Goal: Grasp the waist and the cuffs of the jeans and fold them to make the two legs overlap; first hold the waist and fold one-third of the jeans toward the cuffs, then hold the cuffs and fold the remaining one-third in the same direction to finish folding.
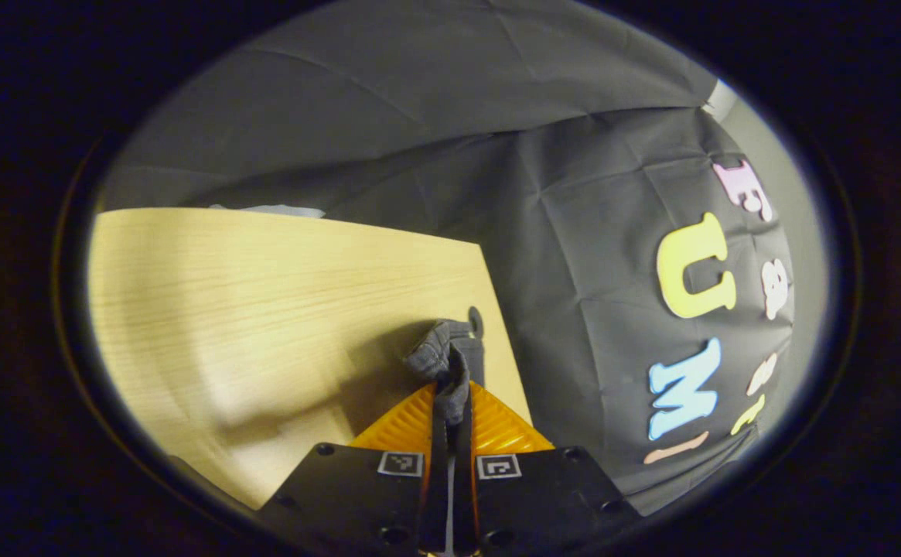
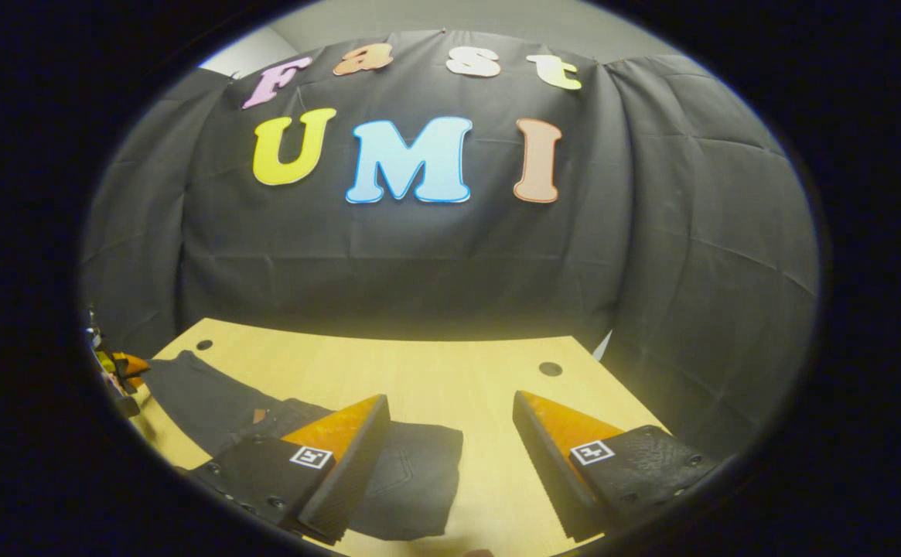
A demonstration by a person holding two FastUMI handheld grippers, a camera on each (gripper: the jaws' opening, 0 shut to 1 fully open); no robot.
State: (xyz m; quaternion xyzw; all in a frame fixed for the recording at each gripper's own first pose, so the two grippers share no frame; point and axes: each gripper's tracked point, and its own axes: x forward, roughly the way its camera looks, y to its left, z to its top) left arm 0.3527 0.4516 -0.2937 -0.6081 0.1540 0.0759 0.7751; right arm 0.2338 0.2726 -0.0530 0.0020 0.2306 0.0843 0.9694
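We see one pair of dark jeans [image 2: 411, 480] lying on a pale wooden desk [image 2: 435, 371], spread along its near left part and reaching toward the desk's left edge. In the right gripper view, the right tongs [image 2: 450, 410] hang above the desk with their two fingers spread wide apart, gripping nothing; the left finger [image 2: 342, 456] overlaps our sight of the jeans, while the right finger [image 2: 566, 441] sits over bare wood. We count two small round holes in the desk, one near its far left corner [image 2: 204, 345] and one near its far right corner [image 2: 550, 369]. At the far left of this view, beside the end of the jeans, part of the other gripper shows, too small to describe. In the left gripper view, the left tongs [image 1: 451, 406] are pressed together on a bunched fold of the jeans' dark cloth [image 1: 442, 360], which rises between the fingertips near the desk's edge, close to one round hole [image 1: 475, 319]. Black cloth walls [image 2: 435, 255] surround the desk.
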